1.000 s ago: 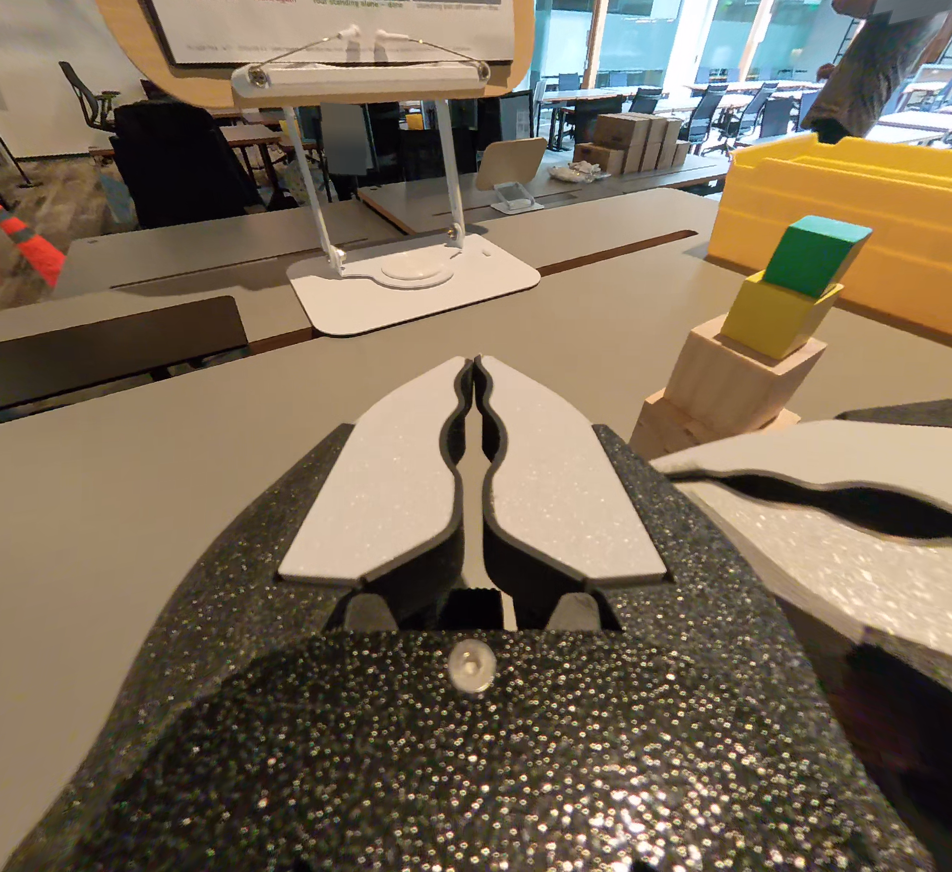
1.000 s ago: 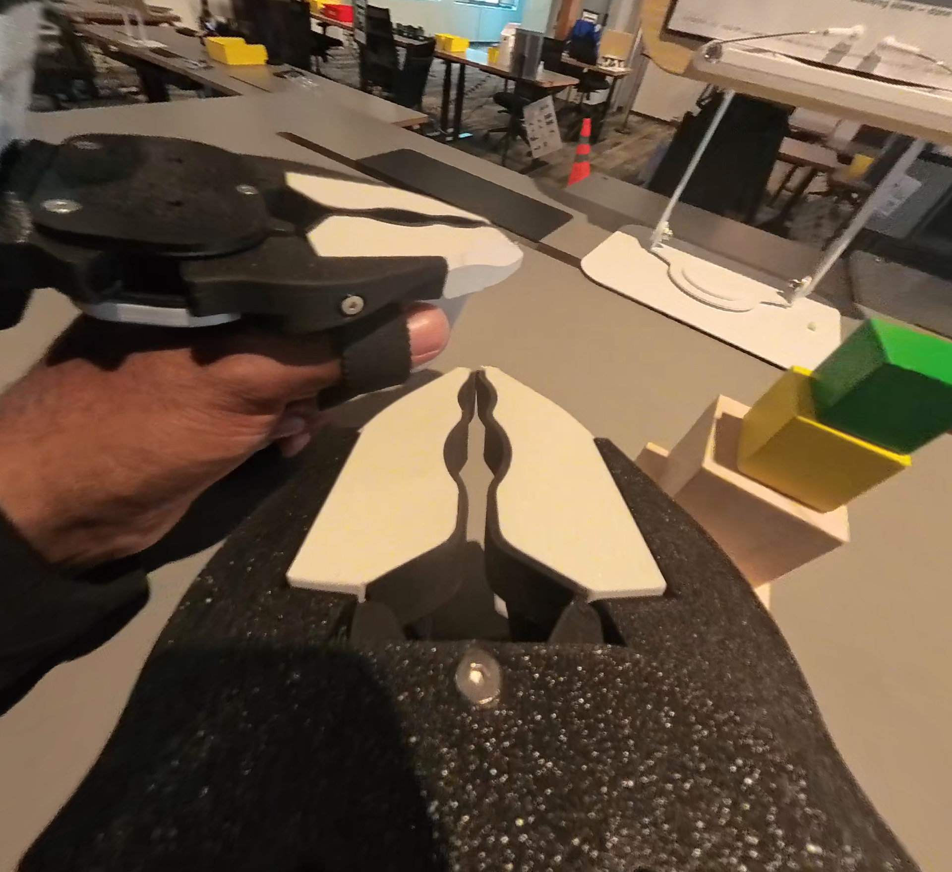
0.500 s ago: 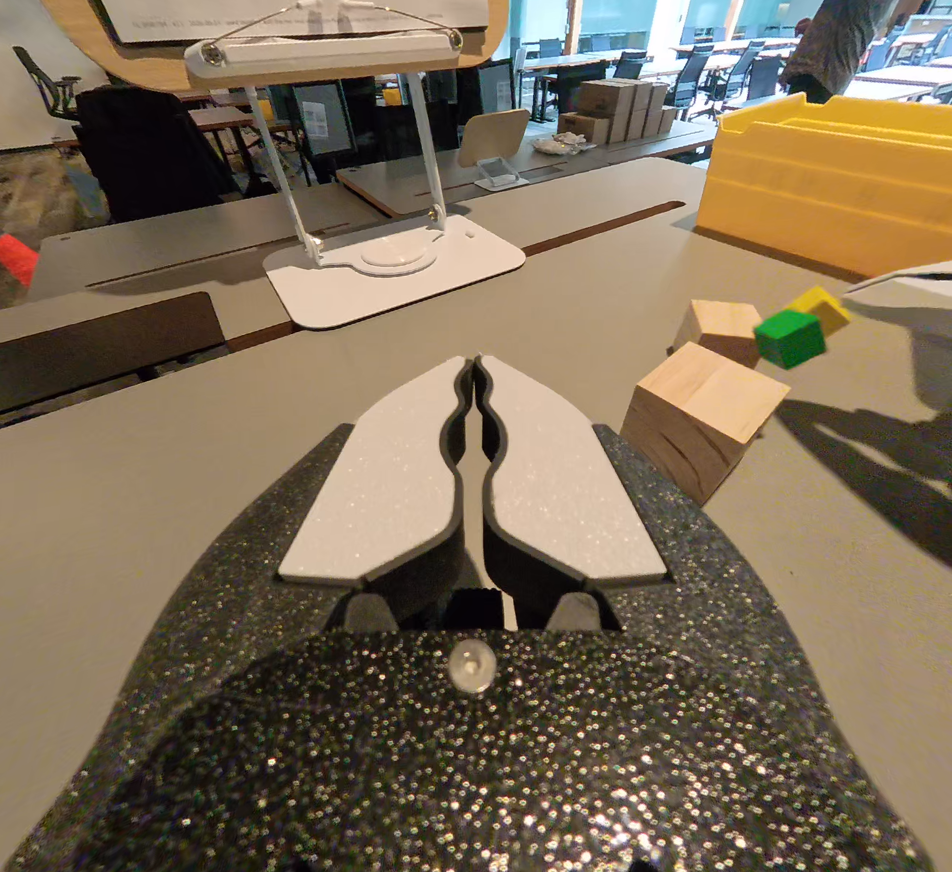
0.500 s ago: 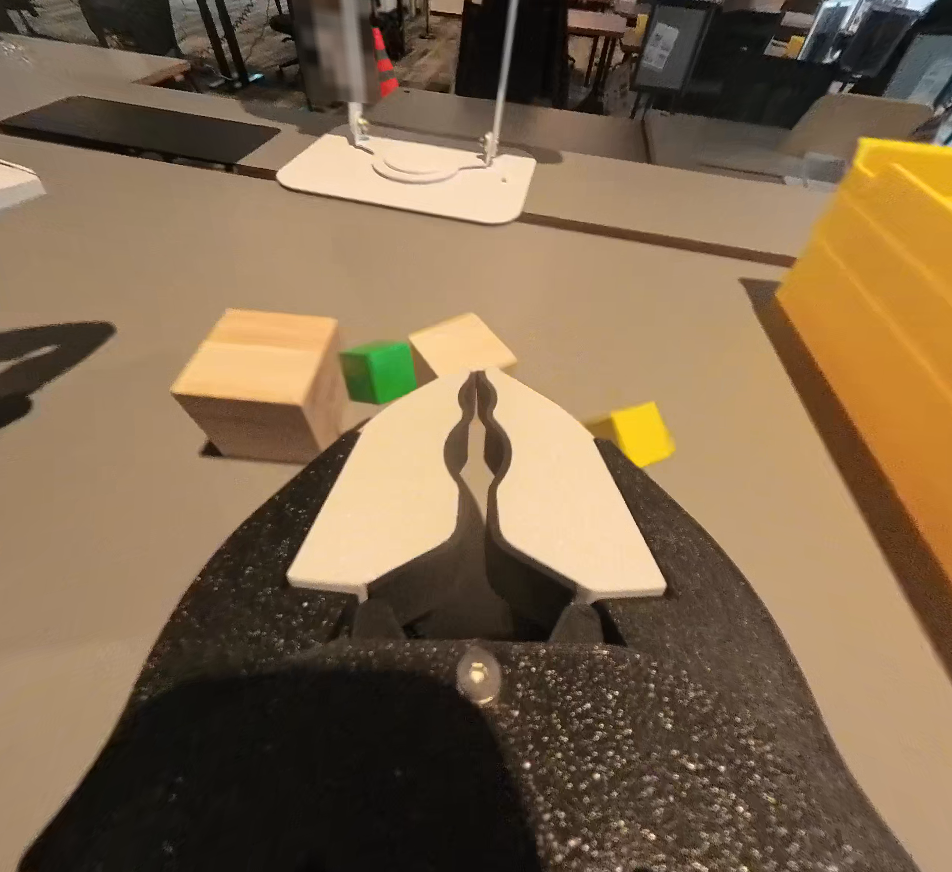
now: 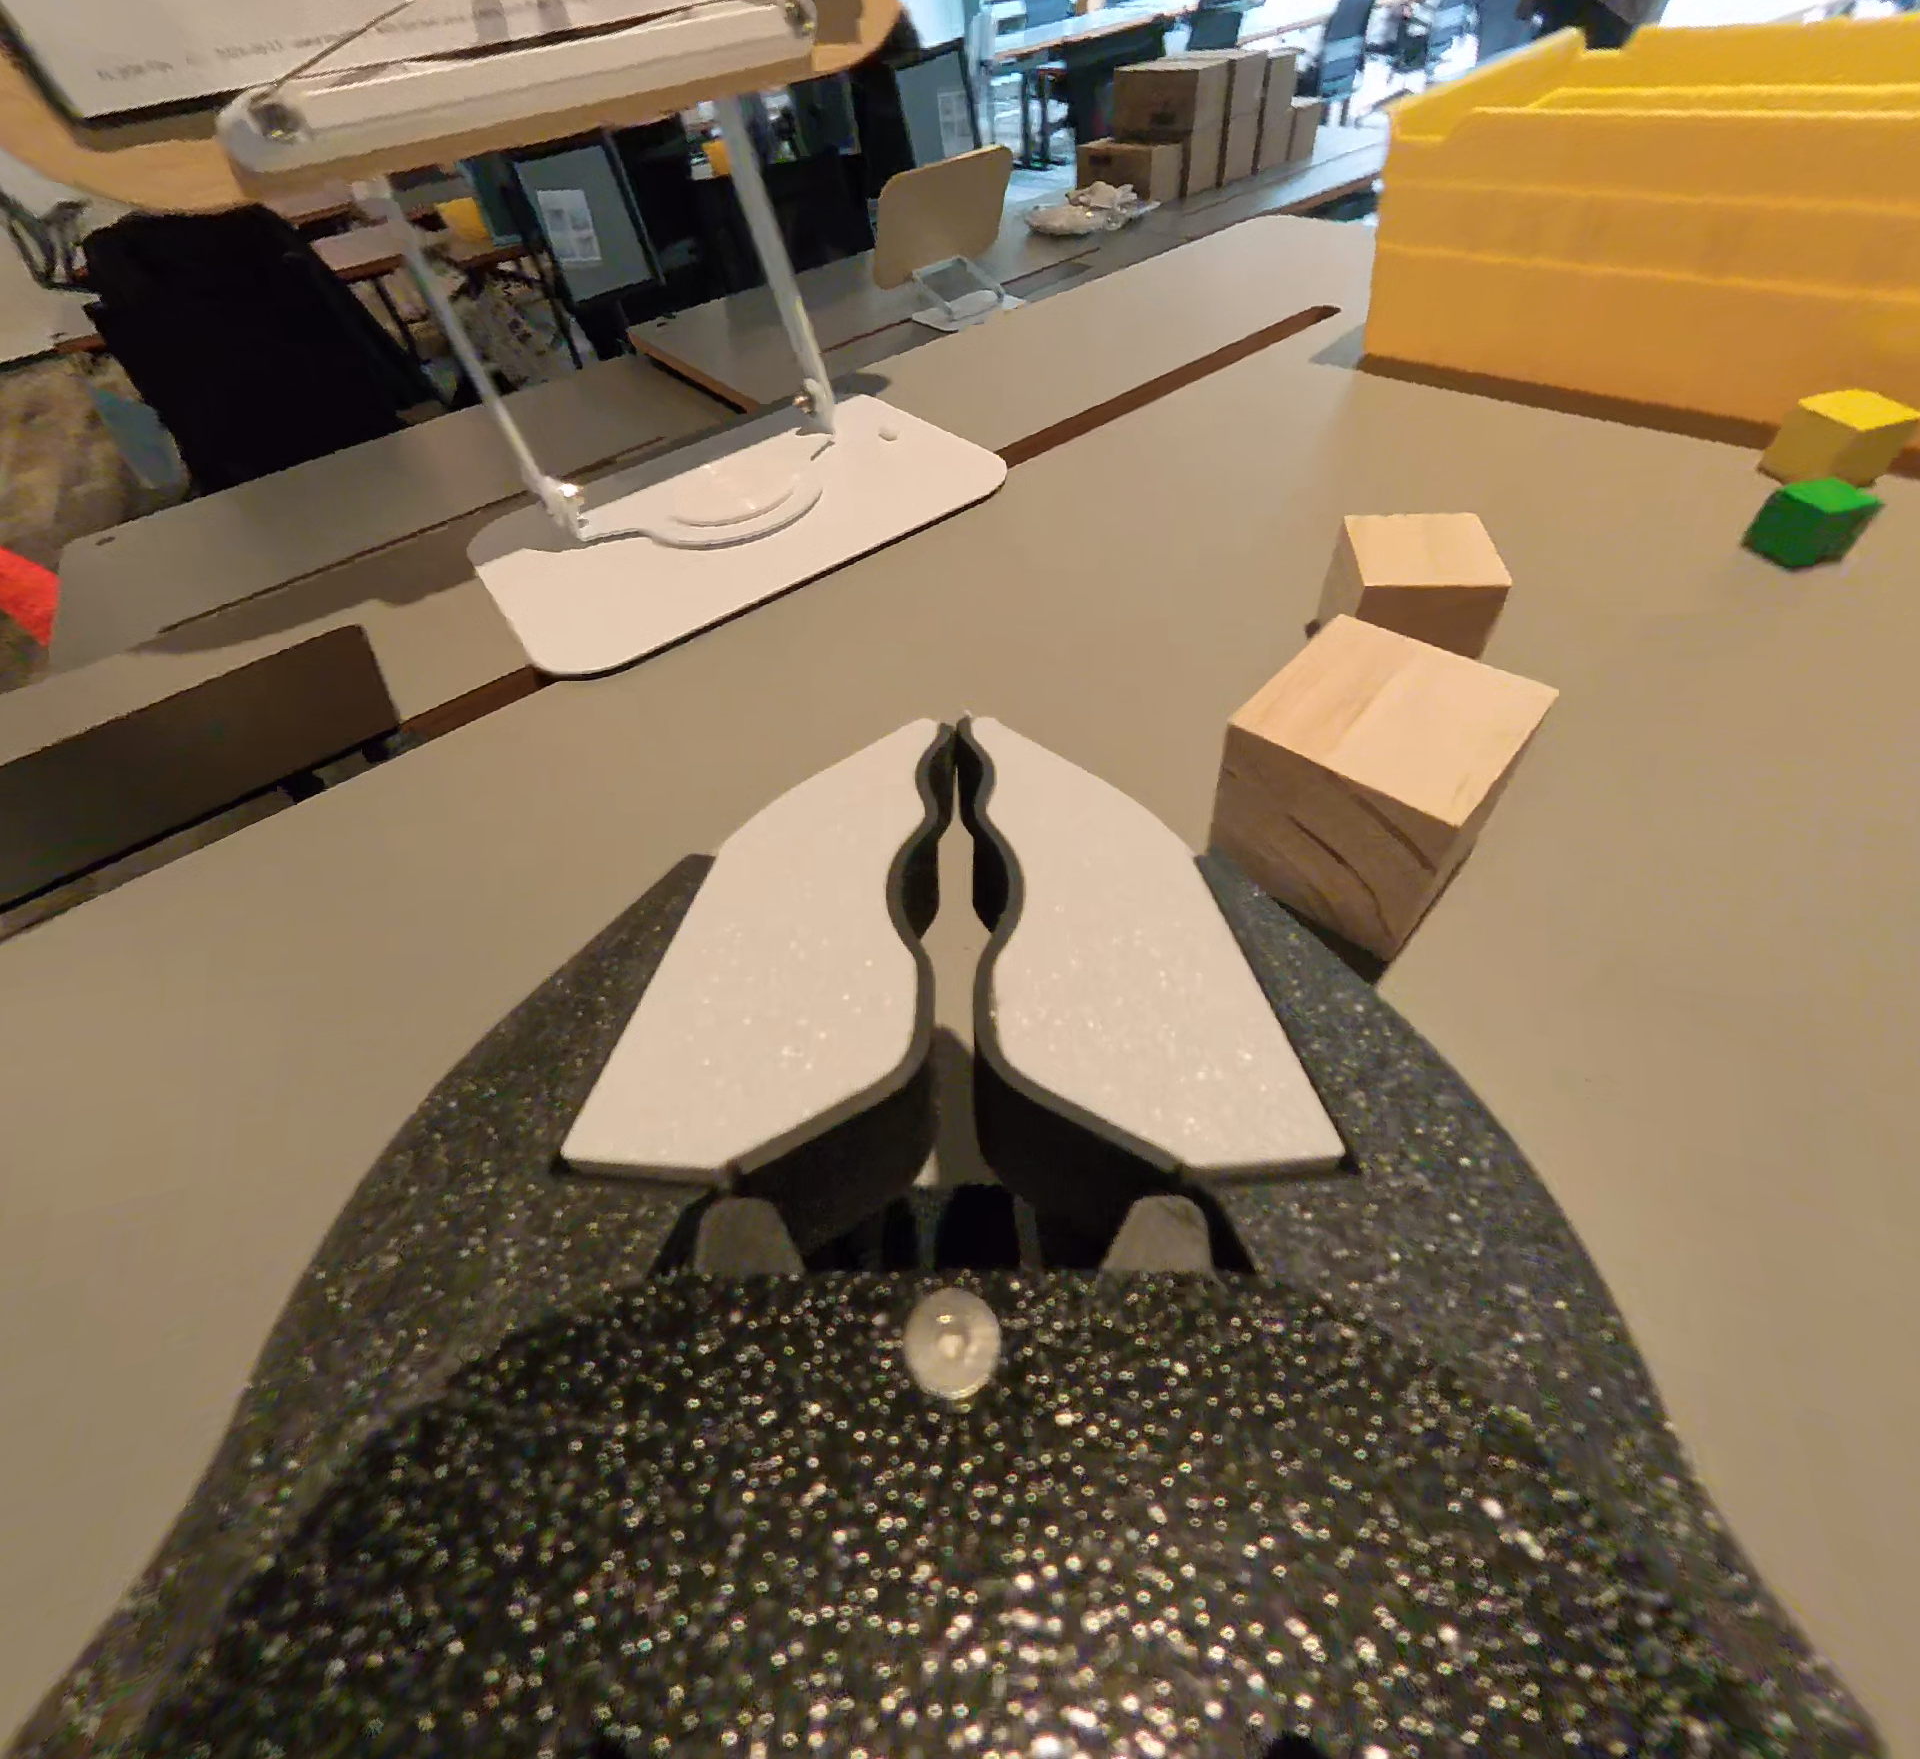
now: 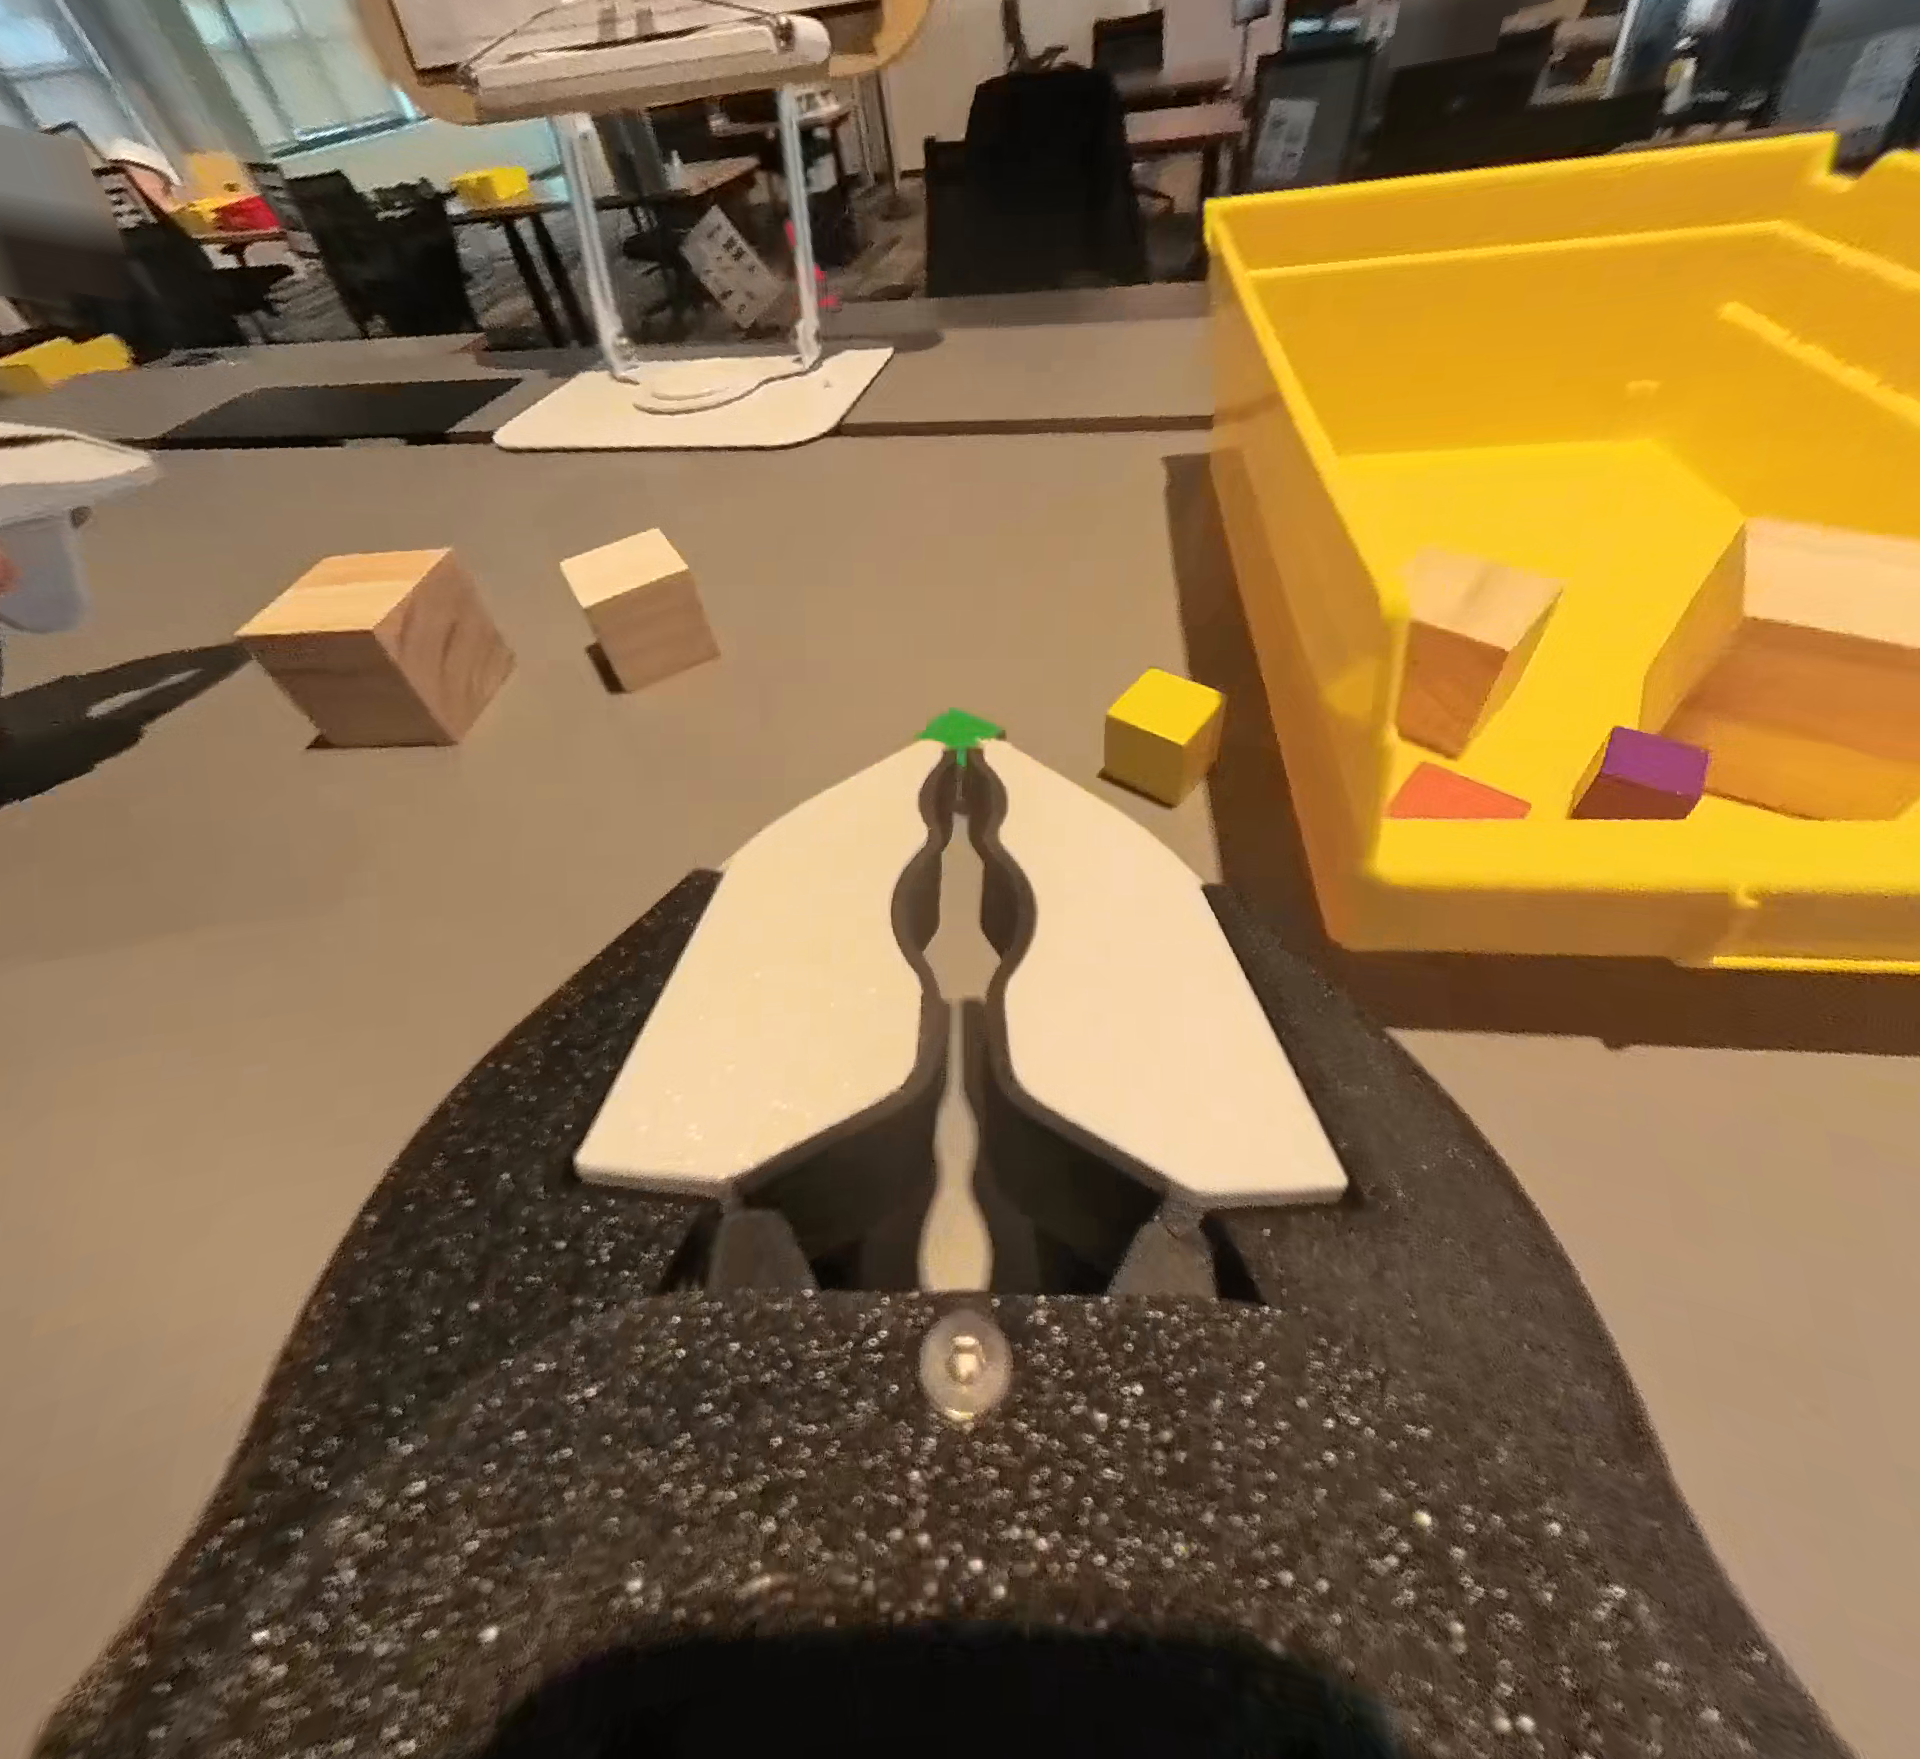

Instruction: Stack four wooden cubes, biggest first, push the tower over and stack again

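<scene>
Four cubes lie scattered on the grey table. The big plain wooden cube (image 5: 1371, 774) (image 6: 379, 644) sits just right of my shut, empty left gripper (image 5: 956, 730). The smaller plain cube (image 5: 1418, 592) (image 6: 641, 608) lies behind it. The yellow cube (image 5: 1839, 450) (image 6: 1162, 733) and the green cube (image 5: 1810, 520) lie farther right, near the bin. My right gripper (image 6: 961, 745) is shut and empty; the green cube (image 6: 958, 727) peeks out just past its tips, mostly hidden.
A yellow bin (image 6: 1288, 587) (image 5: 1621, 255) stands at the right, holding wooden blocks, a purple cube (image 6: 1642, 774) and an orange piece (image 6: 1455, 795). A white stand (image 5: 727, 525) (image 6: 707, 400) holding a picture board is at the back. The left gripper's tip (image 6: 52, 473) shows at the far left. Across from one pair of fingers to the other is roughly 35 cm.
The tower has fallen: one second ago four cubes stood stacked and tilting, now they lie apart. The right gripper has swung right and back, towards the bin. The left gripper stayed shut.
</scene>
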The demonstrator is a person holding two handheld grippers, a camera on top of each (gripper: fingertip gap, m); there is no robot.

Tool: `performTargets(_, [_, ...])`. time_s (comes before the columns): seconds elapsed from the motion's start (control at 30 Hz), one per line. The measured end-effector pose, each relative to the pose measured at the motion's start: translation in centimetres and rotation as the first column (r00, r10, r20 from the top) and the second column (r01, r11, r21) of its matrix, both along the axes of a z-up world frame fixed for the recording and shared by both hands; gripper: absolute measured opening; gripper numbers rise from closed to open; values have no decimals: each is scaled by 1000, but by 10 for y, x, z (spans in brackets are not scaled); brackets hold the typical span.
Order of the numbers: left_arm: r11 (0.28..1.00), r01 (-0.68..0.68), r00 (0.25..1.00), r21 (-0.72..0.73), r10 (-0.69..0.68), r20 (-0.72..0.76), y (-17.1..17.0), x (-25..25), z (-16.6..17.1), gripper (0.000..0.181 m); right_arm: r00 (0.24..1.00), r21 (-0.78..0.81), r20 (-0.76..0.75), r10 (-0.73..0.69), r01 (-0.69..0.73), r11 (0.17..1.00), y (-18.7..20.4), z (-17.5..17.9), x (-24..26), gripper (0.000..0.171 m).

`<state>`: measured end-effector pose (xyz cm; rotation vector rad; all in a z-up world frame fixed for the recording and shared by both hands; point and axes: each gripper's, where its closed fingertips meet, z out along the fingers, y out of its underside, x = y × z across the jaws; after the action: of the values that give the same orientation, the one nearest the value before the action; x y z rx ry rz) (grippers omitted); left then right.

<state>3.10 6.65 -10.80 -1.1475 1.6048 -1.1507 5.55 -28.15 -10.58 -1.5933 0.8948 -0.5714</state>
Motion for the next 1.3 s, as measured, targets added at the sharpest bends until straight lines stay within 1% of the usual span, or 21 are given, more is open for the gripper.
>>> performTargets(0.03, [999, 39, 999, 11, -39, 9, -8, -1, 1, 5, 1000, -2, -13, 8, -8, 1000, -3, -2, 1, 2])
performTargets(0.1, [989, 149, 988, -14, -148, 34, -32, -6, 7, 9, 999, -1, -42, 28, -28, 1000, -5, -5, 2, 7])
performTargets(0.17, [975, 220, 975, -34, -219, 47, -57, -12, 18, 17, 997, 8, -65, 49, -48, 999, -5, -7, 2, 10])
performTargets(0.23, [953, 302, 952, -14, -300, 57, -93, -19, 32, 22, 995, 11, -71, 68, -68, 998, -3, -7, 2, 11])
performTargets(0.33, [896, 438, 897, 73, -441, 28, -163, -24, 44, 24, 993, 16, -74, 88, -87, 996, 1, -7, 2, 12])
performTargets(0.4, [873, 469, 883, 134, -467, -49, -204, -14, 35, 27, 993, 24, -71, 95, -93, 995, 3, -7, 3, 12])
performTargets(0.43, [867, 479, 878, 139, -471, -91, -223, -7, 27, 29, 993, 30, -69, 99, -97, 995, 4, -6, 3, 12])
performTargets(0.5, [863, 494, 865, 106, -476, -158, -255, 8, 9, 35, 992, 43, -67, 103, -100, 994, 4, -5, 3, 12])
performTargets(0.53, [870, 484, 867, 91, -463, -183, -266, 17, -1, 35, 992, 52, -64, 104, -101, 994, 3, -4, 3, 12])
performTargets(0.6, [897, 437, 884, 66, -415, -213, -276, 34, -19, 40, 993, 76, -51, 105, -101, 992, 1, -1, 2, 13])
performTargets(0.67, [921, 389, 900, 35, -371, -227, -279, 44, -33, 41, 994, 102, -34, 105, -101, 990, -1, 3, 1, 14])
performTargets(0.7, [929, 366, 904, 52, -342, -257, -277, 46, -38, 41, 994, 113, -27, 107, -104, 988, -2, 5, 0, 14])
performTargets(0.73, [935, 348, 911, 61, -323, -257, -275, 48, -38, 44, 994, 123, -23, 111, -108, 987, -2, 6, 0, 14])
performTargets(0.87, [966, 244, 947, 84, -219, -233, -257, 54, -36, 43, 989, 138, -33, 144, -139, 981, 0, 5, -2, 15])
performTargets(0.97, [974, 204, 958, 94, -179, -223, -248, 53, -35, 42, 982, 150, -54, 184, -174, 973, 4, 4, -3, 15])
performTargets(1.07, [967, 239, 943, 90, -209, -259, -250, 47, -40, 42, 970, 157, -77, 229, -215, 964, 9, 1, -5, 15])
performTargets(1.17, [933, 348, 895, 93, -302, -327, -264, 36, -50, 42, 956, 156, -83, 280, -265, 952, 15, 1, -10, 16])
performTargets(1.23, [904, 410, 871, 122, -349, -345, -272, 29, -54, 42, 944, 155, -83, 321, -306, 939, 19, 0, -14, 15])
performTargets(1.3, [906, 391, 885, 164, -320, -338, -271, 30, -55, 42, 932, 160, -83, 354, -338, 927, 22, 1, -17, 16])
